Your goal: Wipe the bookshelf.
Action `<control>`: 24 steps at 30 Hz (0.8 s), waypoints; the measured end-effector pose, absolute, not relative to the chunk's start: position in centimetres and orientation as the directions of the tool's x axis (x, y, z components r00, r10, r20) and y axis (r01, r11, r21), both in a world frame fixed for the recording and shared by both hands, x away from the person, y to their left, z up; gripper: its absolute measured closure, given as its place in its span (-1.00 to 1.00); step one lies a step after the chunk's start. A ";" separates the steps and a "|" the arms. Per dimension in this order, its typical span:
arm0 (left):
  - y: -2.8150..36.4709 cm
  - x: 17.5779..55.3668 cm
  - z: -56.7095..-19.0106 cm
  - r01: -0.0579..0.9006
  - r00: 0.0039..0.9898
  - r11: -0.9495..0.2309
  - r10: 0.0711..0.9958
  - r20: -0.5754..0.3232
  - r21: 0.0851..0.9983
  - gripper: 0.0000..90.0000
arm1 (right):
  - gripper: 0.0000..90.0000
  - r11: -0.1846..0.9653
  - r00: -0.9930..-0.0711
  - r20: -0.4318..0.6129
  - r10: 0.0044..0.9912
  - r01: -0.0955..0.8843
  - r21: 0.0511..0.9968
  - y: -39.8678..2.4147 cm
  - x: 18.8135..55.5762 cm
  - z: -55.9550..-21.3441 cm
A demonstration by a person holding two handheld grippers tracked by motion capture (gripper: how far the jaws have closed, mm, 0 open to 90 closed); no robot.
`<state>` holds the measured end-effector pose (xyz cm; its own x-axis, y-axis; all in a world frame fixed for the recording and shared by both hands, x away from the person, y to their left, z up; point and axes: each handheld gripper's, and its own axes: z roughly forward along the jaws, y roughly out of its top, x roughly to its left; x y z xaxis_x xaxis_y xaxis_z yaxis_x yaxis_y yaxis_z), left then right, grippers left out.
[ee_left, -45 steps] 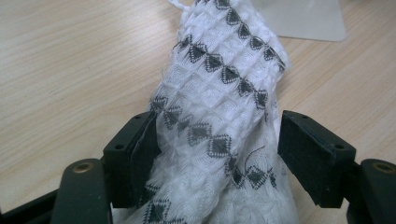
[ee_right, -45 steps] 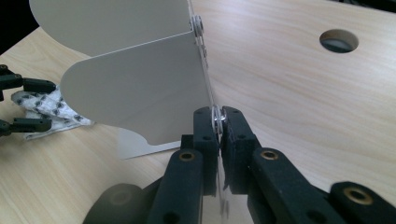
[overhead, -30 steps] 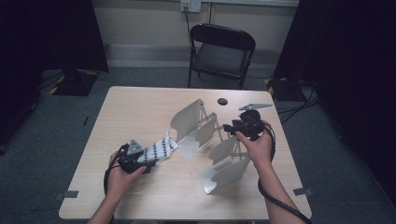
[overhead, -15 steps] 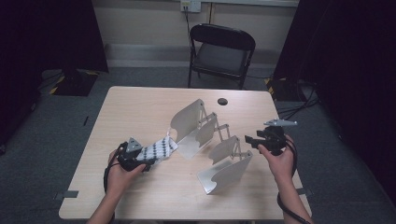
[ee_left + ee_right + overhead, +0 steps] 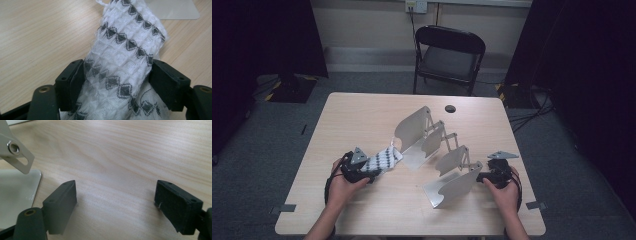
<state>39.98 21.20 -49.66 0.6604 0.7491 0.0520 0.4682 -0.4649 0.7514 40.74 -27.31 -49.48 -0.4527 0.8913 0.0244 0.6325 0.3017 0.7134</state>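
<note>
The left tool (image 5: 374, 172) lies low on the worktop (image 5: 362, 115), pinching a white patterned cloth (image 5: 125, 55) just left of the metal rack (image 5: 437, 150); its jaws have just been closing. The right tool (image 5: 116, 202), spread with nothing between its jaws and just been opening, rests at the rack's near right end, bare wood ahead.

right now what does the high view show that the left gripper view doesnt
High view alone: the white metal folding rack with its hinged panels, the right gripper beside the rack's near panel, both of the person's hands, a black chair and a small black disc on the far side of the table. Left gripper view alone: the cloth's waffle weave with rows of dark diamonds, and the pads pressing on it. Both share: the left gripper, the patterned cloth and the wooden table.
</note>
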 end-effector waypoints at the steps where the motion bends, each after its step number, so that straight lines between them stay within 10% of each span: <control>1: 21.2 40.0 -49.6 0.458 0.669 -0.471 0.741 0.057 0.754 -0.18 | -0.66 0.308 -0.456 0.019 0.890 0.631 0.712 -27.2 40.7 -49.5; 9: 21.2 39.1 -48.8 0.517 0.655 -0.451 0.756 0.003 0.728 0.60 | -0.70 0.318 -0.465 -0.002 0.885 0.602 0.732 -27.3 40.3 -49.9; 24: 16.8 38.6 -46.8 0.505 0.699 -0.410 0.710 -0.082 0.759 0.64 | -0.72 0.308 -0.449 -0.002 0.893 0.609 0.731 -27.2 40.2 -49.9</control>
<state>38.60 16.83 -46.84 0.6992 0.7103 -0.0815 0.5055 -0.4105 0.7589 40.15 -27.17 -49.92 -0.4492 0.8934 -0.0019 0.6095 0.3080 0.7305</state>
